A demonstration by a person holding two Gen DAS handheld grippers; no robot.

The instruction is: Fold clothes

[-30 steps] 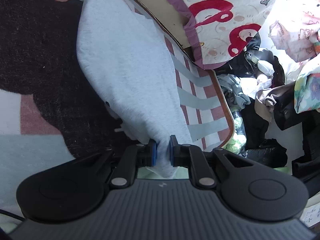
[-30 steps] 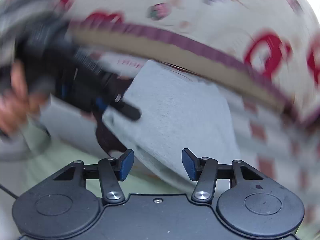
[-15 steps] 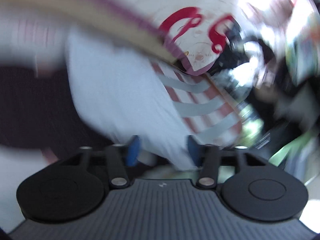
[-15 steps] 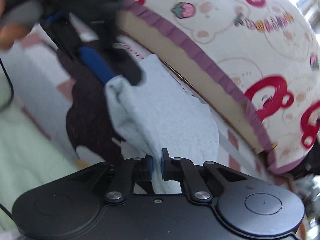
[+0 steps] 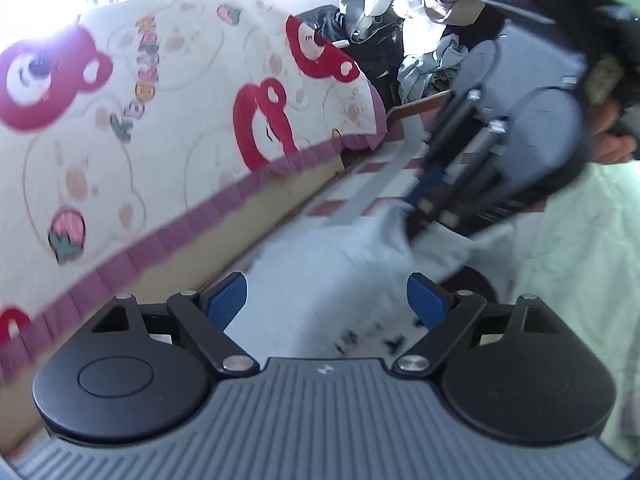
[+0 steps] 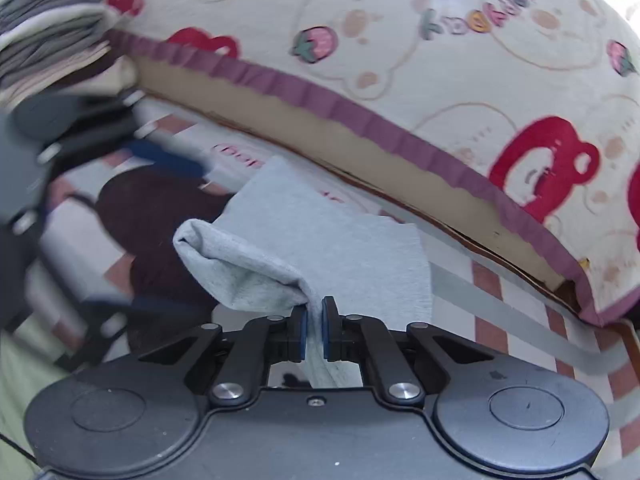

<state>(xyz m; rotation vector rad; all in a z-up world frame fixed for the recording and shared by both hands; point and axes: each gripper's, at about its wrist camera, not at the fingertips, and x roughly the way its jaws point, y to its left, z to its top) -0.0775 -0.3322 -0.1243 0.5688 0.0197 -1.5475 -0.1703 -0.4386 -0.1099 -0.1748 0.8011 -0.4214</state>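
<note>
Grey cloth on the striped mat, bunched | my right gripper pinches its near edge | left gripper opening, nothing gripped | risk: one-corner pull drags fold crooked

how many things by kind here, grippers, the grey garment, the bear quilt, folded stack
grippers: 2, left gripper, jaws opening with nothing pressed, and right gripper
light grey garment: 1
bear-print quilt: 1
folded clothes stack: 1
total: 5
</note>
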